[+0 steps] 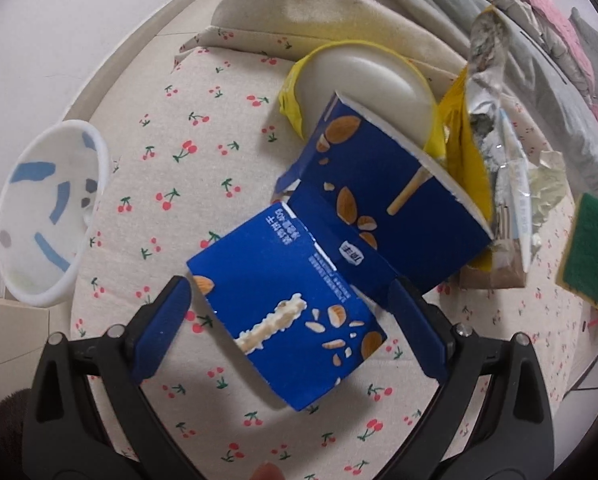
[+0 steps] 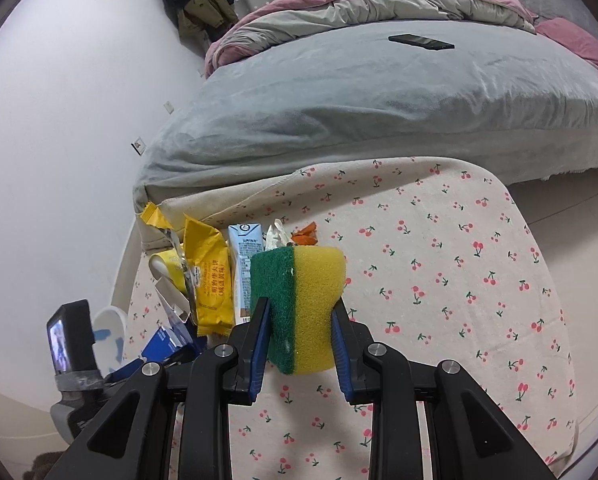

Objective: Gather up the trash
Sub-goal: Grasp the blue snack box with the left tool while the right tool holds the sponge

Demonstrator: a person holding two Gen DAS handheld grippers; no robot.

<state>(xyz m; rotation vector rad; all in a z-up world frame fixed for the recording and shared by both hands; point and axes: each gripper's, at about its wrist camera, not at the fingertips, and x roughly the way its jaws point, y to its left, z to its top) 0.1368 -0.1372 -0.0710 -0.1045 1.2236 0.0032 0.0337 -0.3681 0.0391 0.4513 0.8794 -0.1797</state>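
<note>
A: Right, left gripper (image 1: 289,328) over the cherry-print bench cloth (image 1: 203,120), fingers (image 1: 167,320) apart, straddling the near blue almond-snack box (image 1: 287,320). No squeeze yet.

B: Handling?

A: Probably empty card, light, crushes easily. Best pinched across the flat faces, mid-box, gently. Second blue box (image 1: 383,192) just behind, touching; yellow wrappers (image 1: 465,152) beyond.

B: Right side?

A: Right gripper (image 2: 299,336) clamped on a green-yellow sponge (image 2: 303,304), soft, visibly pinched in. White patterned bowl (image 1: 47,208) at the cloth's left edge.
</note>
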